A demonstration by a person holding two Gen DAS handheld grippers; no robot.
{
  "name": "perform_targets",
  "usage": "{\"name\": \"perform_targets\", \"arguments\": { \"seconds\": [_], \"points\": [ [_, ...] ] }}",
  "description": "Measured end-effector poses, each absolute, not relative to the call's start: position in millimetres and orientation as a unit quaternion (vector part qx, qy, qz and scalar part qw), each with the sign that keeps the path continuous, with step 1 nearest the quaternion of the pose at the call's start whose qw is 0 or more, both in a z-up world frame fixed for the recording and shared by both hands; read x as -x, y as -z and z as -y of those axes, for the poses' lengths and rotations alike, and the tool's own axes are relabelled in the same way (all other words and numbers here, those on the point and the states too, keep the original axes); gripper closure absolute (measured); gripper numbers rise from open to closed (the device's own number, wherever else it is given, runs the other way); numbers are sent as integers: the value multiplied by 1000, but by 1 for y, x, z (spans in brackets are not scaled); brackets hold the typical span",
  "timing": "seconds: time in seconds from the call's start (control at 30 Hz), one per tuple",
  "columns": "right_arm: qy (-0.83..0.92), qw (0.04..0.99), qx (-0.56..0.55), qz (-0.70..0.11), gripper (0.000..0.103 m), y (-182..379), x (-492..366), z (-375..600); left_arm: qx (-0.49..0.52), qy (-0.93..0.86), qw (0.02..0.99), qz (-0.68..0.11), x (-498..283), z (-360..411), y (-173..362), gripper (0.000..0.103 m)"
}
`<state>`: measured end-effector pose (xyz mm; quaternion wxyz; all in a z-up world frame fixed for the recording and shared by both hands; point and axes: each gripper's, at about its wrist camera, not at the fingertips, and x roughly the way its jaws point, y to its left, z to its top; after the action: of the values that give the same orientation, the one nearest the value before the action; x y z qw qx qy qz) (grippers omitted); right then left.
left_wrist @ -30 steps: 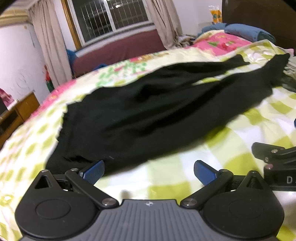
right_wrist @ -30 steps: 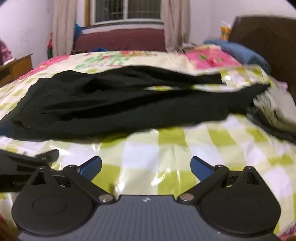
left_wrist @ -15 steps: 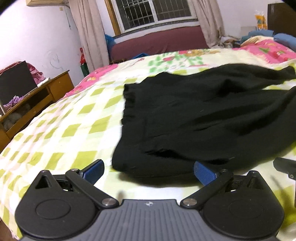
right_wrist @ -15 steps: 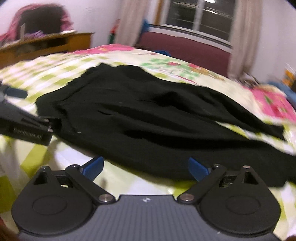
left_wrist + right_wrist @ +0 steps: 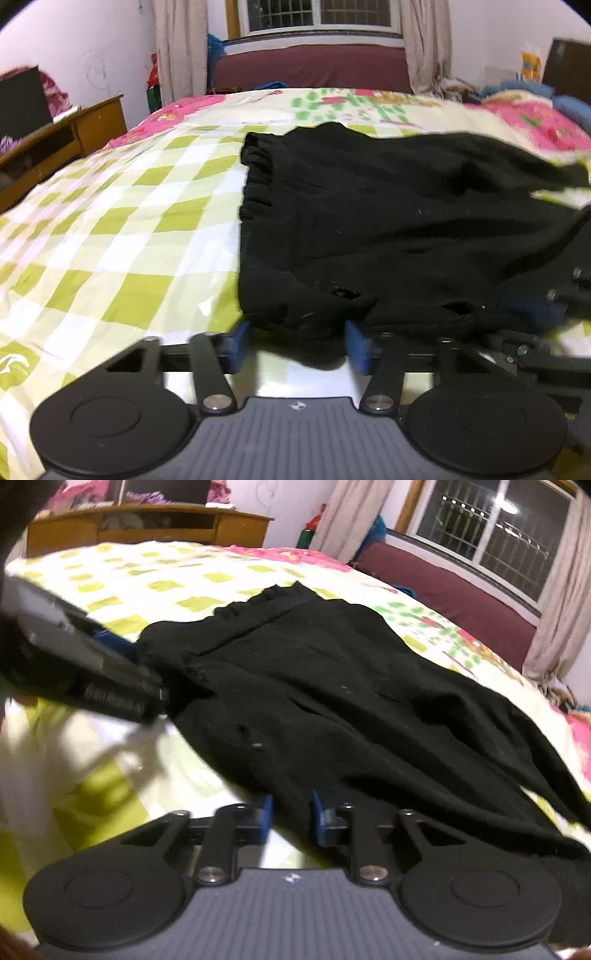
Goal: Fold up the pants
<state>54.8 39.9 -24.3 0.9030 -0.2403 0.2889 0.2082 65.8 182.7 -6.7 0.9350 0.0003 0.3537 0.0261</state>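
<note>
On the checked bedspread (image 5: pixel 122 229), black pants (image 5: pixel 388 229) lie spread.
My left gripper (image 5: pixel 295 345) and right gripper (image 5: pixel 290 818) each straddle the near hem, fingers partly closed, not pinching.

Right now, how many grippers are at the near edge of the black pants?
2. The left gripper straddles the near waistband corner of the black pants; the right gripper straddles the near edge further along the leg.

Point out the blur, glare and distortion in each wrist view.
Left wrist: fisheye bends the room's edges, glare patch on the checked green-and-white bedsheet, blue fingers smeared. Right wrist: left gripper and near sheet motion-blurred, black pants sharper.
</note>
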Motion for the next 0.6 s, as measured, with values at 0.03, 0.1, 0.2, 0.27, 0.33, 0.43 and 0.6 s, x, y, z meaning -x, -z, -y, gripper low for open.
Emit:
{"name": "perform_targets", "arguments": {
  "seconds": [0.03, 0.1, 0.2, 0.27, 0.33, 0.43, 0.6],
  "points": [
    [-209, 901, 240, -295, 86, 26, -56, -37, 12, -23, 936, -352, -64, -190, 5, 45],
    [-217, 898, 237, -302, 86, 24, -55, -42, 23, -25, 937, -349, -62, -200, 2, 55],
    [-244, 892, 224, -309, 87, 22, -52, -52, 17, -39, 937, -346, -58, -217, -1, 63],
    [-265, 887, 215, -312, 87, 19, -50, -69, -2, -62, 936, -346, -55, -228, -2, 69],
    [-287, 882, 210, -309, 88, 18, -46, -89, -17, -94, 931, -352, -51, -245, -1, 72],
    [-302, 879, 218, -298, 86, 18, -38, -119, -28, -141, 922, -361, -44, -270, -2, 72],
    [-300, 887, 176, -304, 76, 8, -37, -110, -27, -156, 925, -344, -29, -272, -18, 72]
  ]
}}
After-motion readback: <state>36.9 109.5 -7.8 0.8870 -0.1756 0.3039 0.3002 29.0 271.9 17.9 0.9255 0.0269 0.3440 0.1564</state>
